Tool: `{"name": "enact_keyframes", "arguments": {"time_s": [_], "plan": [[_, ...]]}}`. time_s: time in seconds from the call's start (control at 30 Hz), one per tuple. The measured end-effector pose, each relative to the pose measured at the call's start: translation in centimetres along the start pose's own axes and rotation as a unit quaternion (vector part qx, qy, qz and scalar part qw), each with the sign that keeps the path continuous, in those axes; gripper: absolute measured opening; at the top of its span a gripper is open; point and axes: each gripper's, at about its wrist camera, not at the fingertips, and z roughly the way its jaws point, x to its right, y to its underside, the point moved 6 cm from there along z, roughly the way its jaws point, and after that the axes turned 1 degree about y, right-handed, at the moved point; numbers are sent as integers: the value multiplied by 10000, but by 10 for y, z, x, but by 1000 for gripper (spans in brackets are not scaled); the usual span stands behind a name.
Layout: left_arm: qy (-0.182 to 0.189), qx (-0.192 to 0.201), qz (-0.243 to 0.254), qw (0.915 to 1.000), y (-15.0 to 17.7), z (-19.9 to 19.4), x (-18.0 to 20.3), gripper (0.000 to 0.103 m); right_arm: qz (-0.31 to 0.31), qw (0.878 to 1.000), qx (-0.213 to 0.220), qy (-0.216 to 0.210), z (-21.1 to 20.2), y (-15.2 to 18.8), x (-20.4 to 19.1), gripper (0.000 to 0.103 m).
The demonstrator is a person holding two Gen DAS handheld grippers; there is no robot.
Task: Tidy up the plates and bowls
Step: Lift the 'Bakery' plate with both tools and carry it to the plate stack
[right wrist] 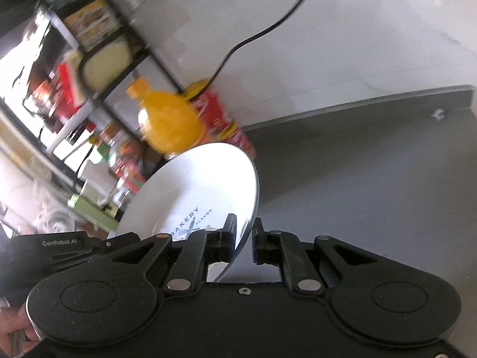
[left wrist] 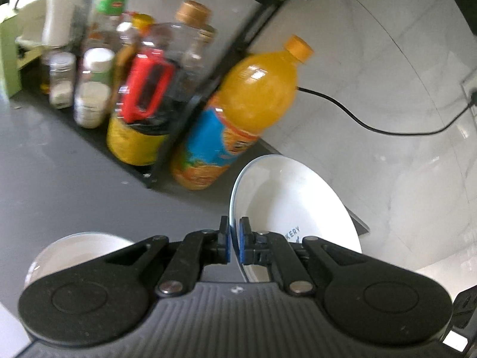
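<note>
Holding the white bakery plate (left wrist: 293, 205) on edge above the grey counter (left wrist: 59, 164).
My left gripper (left wrist: 235, 240) pinches its rim; my right gripper (right wrist: 244, 243) straddles it, slightly open.

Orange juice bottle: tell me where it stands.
In the left wrist view the orange juice bottle stands on the grey counter just right of the black rack, behind the white plate.

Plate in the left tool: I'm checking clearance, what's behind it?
Behind the plate stands an orange juice bottle beside a black rack. The plate hides the counter beneath.
</note>
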Motion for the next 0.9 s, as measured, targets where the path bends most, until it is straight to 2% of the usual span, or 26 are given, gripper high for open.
{"name": "enact_keyframes", "arguments": {"time_s": [0.27,0.53,0.9], "plan": [[-277,129,-420,9986,15,-33,-54,3,-341,9985,-397,-172,19,33,-27,10],[-576,74,-746,9955,39,-42,-100,3,-531,9950,-809,-252,39,68,-40,10],[-874,-95,-980,9913,64,-42,-133,3,-675,9908,-1153,-210,55,100,-40,11]]}}
